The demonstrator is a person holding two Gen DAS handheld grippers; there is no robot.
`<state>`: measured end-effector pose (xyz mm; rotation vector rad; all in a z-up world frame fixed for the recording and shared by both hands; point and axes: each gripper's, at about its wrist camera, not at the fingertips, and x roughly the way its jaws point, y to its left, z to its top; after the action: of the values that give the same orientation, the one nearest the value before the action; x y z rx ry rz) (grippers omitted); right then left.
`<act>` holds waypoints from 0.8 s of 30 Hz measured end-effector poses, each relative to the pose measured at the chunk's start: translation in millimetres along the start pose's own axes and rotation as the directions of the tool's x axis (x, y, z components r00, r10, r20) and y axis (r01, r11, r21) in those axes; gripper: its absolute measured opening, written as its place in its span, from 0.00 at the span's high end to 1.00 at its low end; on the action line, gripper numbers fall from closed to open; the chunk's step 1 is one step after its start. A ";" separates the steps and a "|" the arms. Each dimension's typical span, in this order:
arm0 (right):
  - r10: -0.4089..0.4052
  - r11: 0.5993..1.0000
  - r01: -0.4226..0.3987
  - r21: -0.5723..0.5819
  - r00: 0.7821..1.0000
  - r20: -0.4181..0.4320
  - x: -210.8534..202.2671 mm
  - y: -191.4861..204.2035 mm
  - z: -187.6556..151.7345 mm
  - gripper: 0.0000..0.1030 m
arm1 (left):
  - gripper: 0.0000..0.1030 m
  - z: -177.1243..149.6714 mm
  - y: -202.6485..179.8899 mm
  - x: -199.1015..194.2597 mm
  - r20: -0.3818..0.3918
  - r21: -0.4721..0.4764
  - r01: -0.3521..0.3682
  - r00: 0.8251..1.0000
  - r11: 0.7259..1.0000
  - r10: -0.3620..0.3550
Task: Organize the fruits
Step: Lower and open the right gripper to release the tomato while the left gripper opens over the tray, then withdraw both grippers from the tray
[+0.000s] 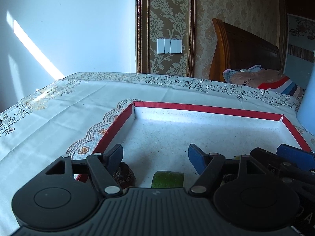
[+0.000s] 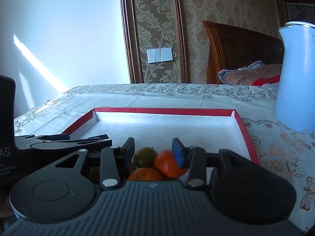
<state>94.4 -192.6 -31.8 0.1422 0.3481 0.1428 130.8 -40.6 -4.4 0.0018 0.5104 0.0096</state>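
While both of my grippers hang over the near end of the red-edged tray [image 2: 244, 129], I list what the two wrist views show.

Tray: shallow, white speckled floor, red rim, lying on the counter [image 1: 59, 106] under a white cloth printed with black and gold flowers.

Left gripper [image 1: 155, 153]: fingers [image 1: 115, 154] standing well apart, nothing between the pads. Below the gap, a green fruit piece [image 1: 167, 179] lies on the tray floor, partly hidden by the gripper body. Just left of it, under the left finger, sits a dark brown rough-skinned fruit [image 1: 126, 175]; I cannot tell its kind.

Right gripper [image 2: 153, 149]: fingers parted by a narrower gap, pads not pressing on anything that I can see. Beneath and between them, in the tray's near part, a cluster: one green round fruit [image 2: 143, 156], one orange mandarin [image 2: 165, 164] touching it on the right and close against the blue finger pad, and a second mandarin [image 2: 144, 174] in front, half hidden.

Other items: pale blue kettle [image 2: 295, 74] upright on the counter beyond the tray's right side; wooden headboard [image 2: 236, 49]; a cushion [image 2: 248, 76] whose print reads "Most"; a white wall switch [image 2: 159, 57] on damask wallpaper.

Writing: the letters "AS" show on the left gripper's housing in the right wrist view; the small lines beneath are too fine to read.
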 end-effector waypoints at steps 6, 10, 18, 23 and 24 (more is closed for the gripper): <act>-0.008 1.000 0.008 0.011 1.000 0.004 -4.2 -1.0 -0.7 0.60 | 0.25 -2.9 1.2 -8.0 0.002 0.002 0.009 1.000 1.000 -0.009; -0.016 1.000 0.015 0.019 1.000 0.014 -7.9 -1.5 -1.9 0.54 | 0.22 -3.0 4.0 -13.8 0.015 -0.016 0.009 1.000 1.000 -0.009; -0.027 0.999 0.027 0.023 1.000 0.014 -11.9 -1.4 -4.5 0.54 | 0.19 -6.0 5.9 -22.9 0.025 -0.016 0.011 1.000 1.000 -0.011; -0.028 0.999 0.028 0.027 1.000 0.014 -16.7 0.0 -7.3 0.52 | 0.19 -8.2 5.6 -29.6 0.027 -0.004 0.001 1.000 1.000 -0.001; -0.029 0.999 0.029 0.028 0.999 0.014 -18.6 0.3 -8.1 0.51 | 0.19 -9.0 5.6 -31.6 0.027 -0.004 -0.003 1.000 1.000 0.003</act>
<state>74.3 -194.4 -33.2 0.1657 0.3374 0.1081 98.7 -35.3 3.2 -0.0011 0.4838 0.0136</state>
